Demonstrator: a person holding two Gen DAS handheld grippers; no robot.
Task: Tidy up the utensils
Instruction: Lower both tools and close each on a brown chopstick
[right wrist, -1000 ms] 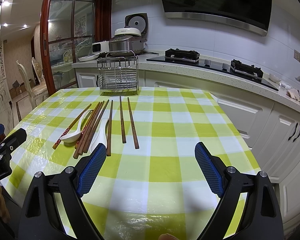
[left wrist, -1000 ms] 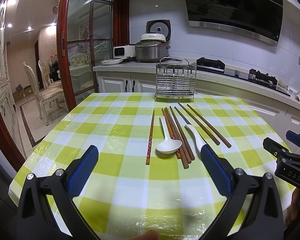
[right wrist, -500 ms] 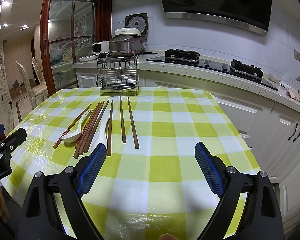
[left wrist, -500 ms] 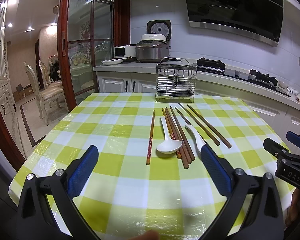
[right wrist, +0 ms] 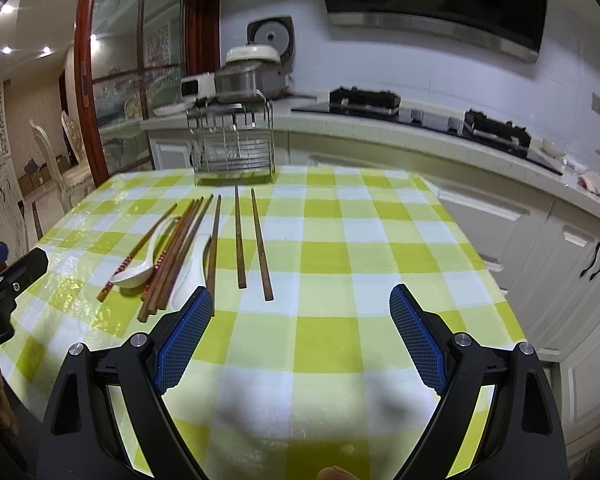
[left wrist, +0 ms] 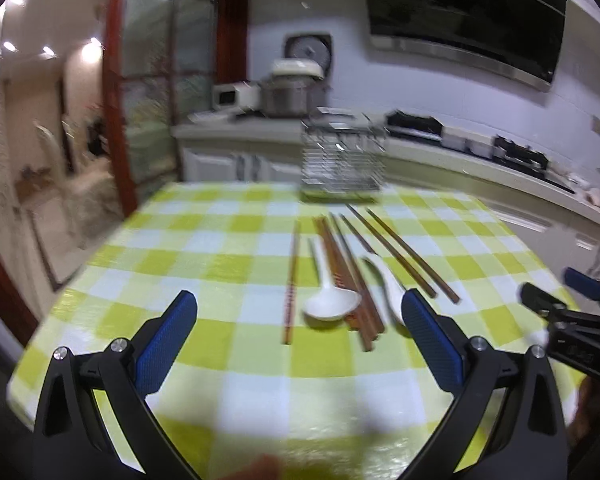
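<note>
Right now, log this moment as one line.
left tongs open | right tongs open | chopsticks, spoons on table | rack empty

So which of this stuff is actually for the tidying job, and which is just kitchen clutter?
For the job:
chopsticks
two white spoons
wire utensil rack
left gripper and right gripper, both open

Just around:
rice cooker
gas stove
range hood
checked tablecloth

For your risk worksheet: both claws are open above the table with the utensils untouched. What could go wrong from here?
1. The bundled chopsticks overlap the white spoons, so gripping one may drag its neighbours.
2. The wire rack stands at the table's far edge; a push could shift it.
</note>
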